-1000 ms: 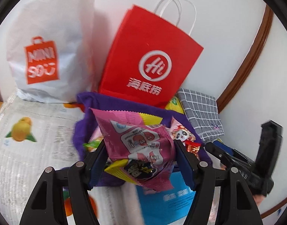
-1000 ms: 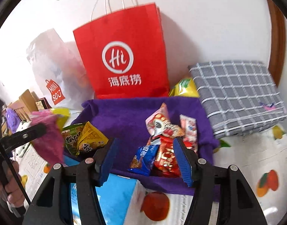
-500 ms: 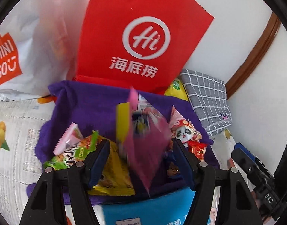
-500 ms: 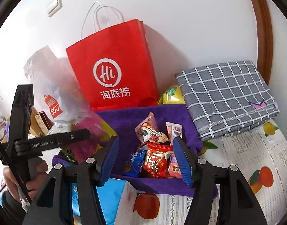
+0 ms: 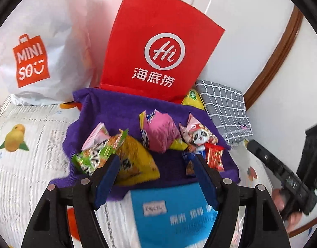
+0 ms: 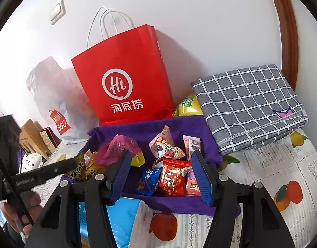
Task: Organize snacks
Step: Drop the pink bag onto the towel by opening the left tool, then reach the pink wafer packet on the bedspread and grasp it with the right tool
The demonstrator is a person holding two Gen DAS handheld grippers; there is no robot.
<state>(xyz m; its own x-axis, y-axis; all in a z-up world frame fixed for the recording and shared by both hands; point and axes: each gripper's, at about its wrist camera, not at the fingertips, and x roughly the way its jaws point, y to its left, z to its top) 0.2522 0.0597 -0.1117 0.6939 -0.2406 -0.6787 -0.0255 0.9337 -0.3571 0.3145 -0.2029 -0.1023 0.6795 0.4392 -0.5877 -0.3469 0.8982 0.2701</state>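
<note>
The pink packet (image 5: 160, 132) lies in the purple bin (image 5: 117, 107), so the left gripper (image 5: 156, 177) is opening, empty; the right gripper (image 6: 160, 177) waits spread, holding nothing.

Both pictures are bright with soft daylight. The tall red paper bag (image 6: 125, 78) throws a faint shadow on the white wall toward 3 o'clock. Edges bend round, with black corners. The blue printed pack (image 5: 170, 208) at 6 o'clock looks blurry.
</note>
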